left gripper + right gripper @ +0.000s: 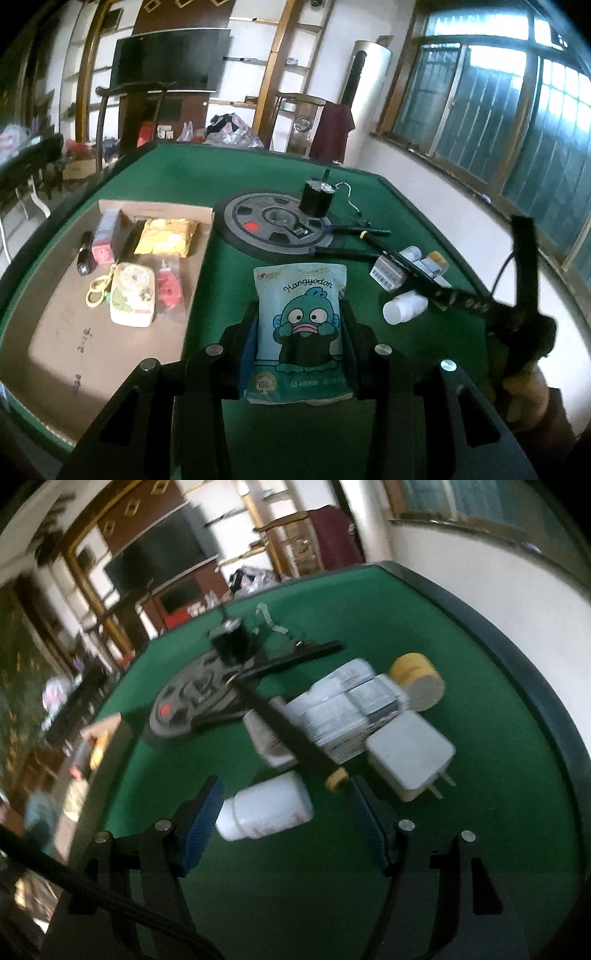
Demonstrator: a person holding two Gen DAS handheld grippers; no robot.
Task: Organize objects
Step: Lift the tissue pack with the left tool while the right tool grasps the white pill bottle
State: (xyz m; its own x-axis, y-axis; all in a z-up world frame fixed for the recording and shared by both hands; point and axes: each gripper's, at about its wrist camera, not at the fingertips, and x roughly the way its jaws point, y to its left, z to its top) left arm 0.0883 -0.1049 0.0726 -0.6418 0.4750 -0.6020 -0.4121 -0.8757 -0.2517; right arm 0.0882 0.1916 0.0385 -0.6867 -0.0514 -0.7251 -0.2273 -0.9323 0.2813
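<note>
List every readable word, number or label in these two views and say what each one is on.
"Hangyodon": on the blue pouch held in the left gripper.
"100": in a round badge at the pouch's lower left corner.
Other pouch print, top and bottom: too small to read.
Barcode box: bars show, digits unreadable.
White bottle before the right gripper, and the boxes behind it: print blurred.
Items on the cardboard: no legible text.
</note>
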